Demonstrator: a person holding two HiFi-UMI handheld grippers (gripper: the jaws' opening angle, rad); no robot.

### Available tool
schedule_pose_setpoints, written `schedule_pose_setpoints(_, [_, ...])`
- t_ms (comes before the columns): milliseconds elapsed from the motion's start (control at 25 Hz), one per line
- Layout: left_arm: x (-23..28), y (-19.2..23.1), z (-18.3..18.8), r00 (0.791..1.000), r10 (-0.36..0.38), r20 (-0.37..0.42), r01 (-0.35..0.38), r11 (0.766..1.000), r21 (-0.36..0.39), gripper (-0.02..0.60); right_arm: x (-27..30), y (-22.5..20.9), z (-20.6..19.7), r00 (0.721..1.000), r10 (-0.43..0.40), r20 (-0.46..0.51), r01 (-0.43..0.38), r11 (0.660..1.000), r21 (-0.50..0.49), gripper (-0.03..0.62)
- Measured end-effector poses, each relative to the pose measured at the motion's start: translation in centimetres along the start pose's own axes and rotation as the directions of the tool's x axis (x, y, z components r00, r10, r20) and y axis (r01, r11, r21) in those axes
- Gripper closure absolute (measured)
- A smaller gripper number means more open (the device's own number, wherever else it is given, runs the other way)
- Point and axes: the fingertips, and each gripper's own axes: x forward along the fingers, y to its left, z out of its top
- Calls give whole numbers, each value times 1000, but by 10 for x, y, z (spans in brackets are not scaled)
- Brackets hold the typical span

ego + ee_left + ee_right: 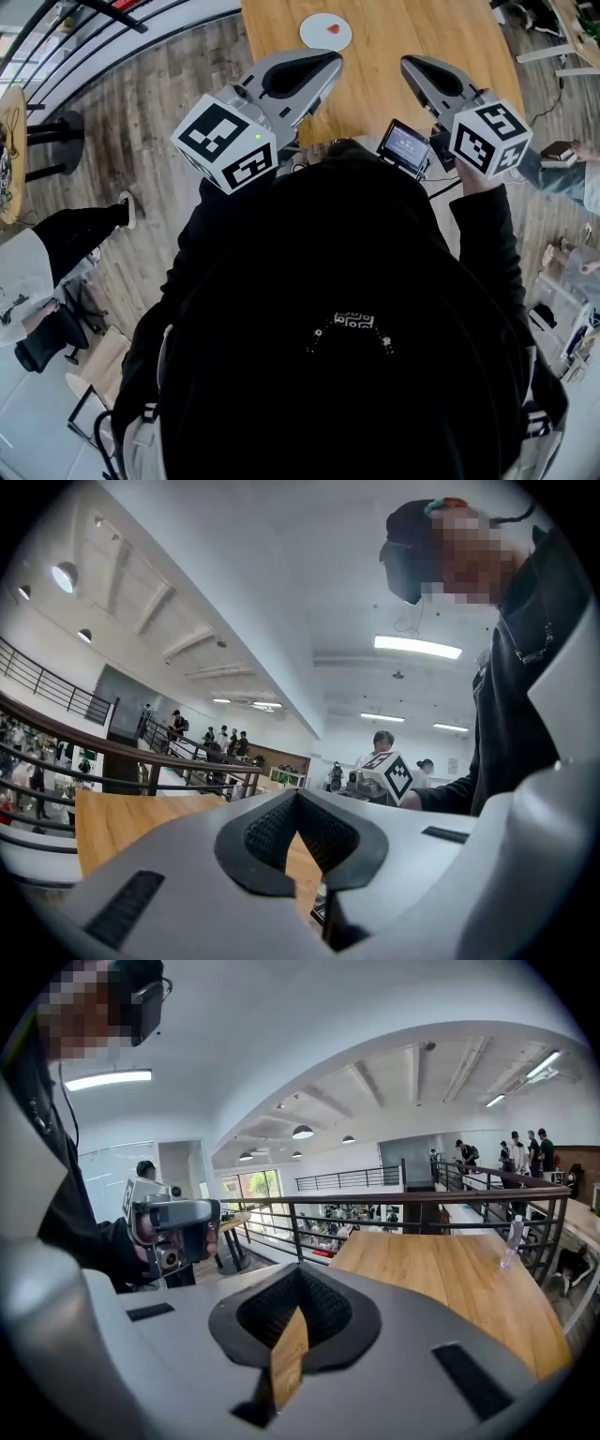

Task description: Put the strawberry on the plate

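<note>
A small red strawberry lies on a white plate at the far side of the wooden table. Both grippers are held close to the person's chest, over the table's near edge and well short of the plate. The left gripper points up and right towards the plate; its jaws meet at the tips with nothing between them. The right gripper points up and left, shut and empty too. Neither gripper view shows the plate or strawberry; both look out level across the hall.
A small screen sits between the grippers. A metal railing runs at the far left, with a black pedestal base and a seated person's leg. Another person's feet are at the right. A bottle stands on a wooden table.
</note>
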Motion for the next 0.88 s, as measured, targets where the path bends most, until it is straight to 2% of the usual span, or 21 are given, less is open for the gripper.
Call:
schedule_pose_setpoints(360, [0, -3, -7, 1000, -8, -6, 8, 1000, -5, 584, -2, 2, 1, 1000, 9, 6, -9, 1000, 1, 576])
schedule_pose_setpoints(720, [-10, -4, -5, 1000, 31, 1, -31, 999, -21, 584, 4, 11, 4, 999, 49, -12, -49, 999, -9, 576])
schedule_pose_setpoints(880, [-6, -10, 0, 1000, 21, 13, -21, 1000, -17, 584, -4, 9, 9, 999, 39, -15, -39, 999, -17, 576])
